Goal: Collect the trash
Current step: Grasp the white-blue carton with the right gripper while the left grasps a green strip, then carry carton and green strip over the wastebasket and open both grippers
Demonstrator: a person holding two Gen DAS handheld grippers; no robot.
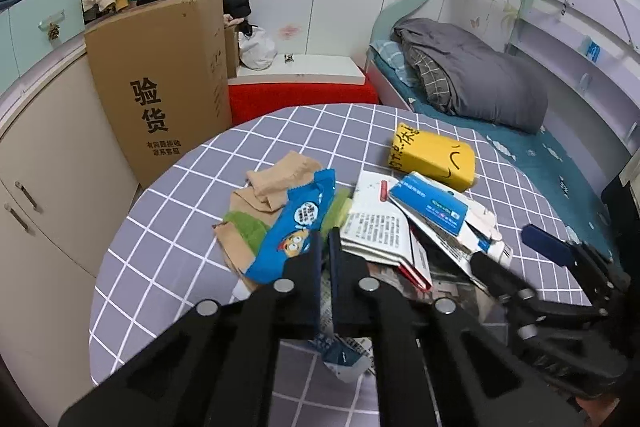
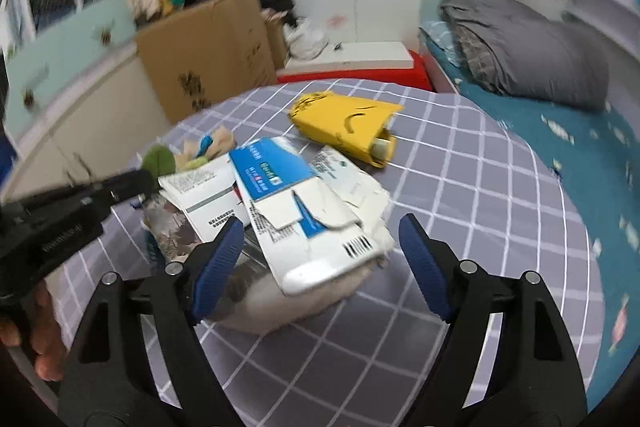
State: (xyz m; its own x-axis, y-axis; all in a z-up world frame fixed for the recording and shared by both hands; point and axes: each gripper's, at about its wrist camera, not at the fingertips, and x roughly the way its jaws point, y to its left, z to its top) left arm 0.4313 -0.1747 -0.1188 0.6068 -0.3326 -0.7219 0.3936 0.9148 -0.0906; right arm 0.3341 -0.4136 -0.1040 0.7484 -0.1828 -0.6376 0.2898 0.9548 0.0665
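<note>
A trash pile [image 1: 384, 223] is lying mid-table [image 1: 160, 267]. The left gripper [image 1: 325, 247] is sitting clenched at the pile's near edge; whether it is pinching anything is unclear. The right gripper [image 2: 320, 259] is hovering released, straddling the pile's white-and-blue box [image 2: 304, 219].

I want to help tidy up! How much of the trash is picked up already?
Hardly any yet. The left claw is shut beside a blue snack wrapper; whether it grips anything is unclear. The right claw is open around a torn white box. Still left on the table: the yellow box, a booklet and brown paper.
</note>
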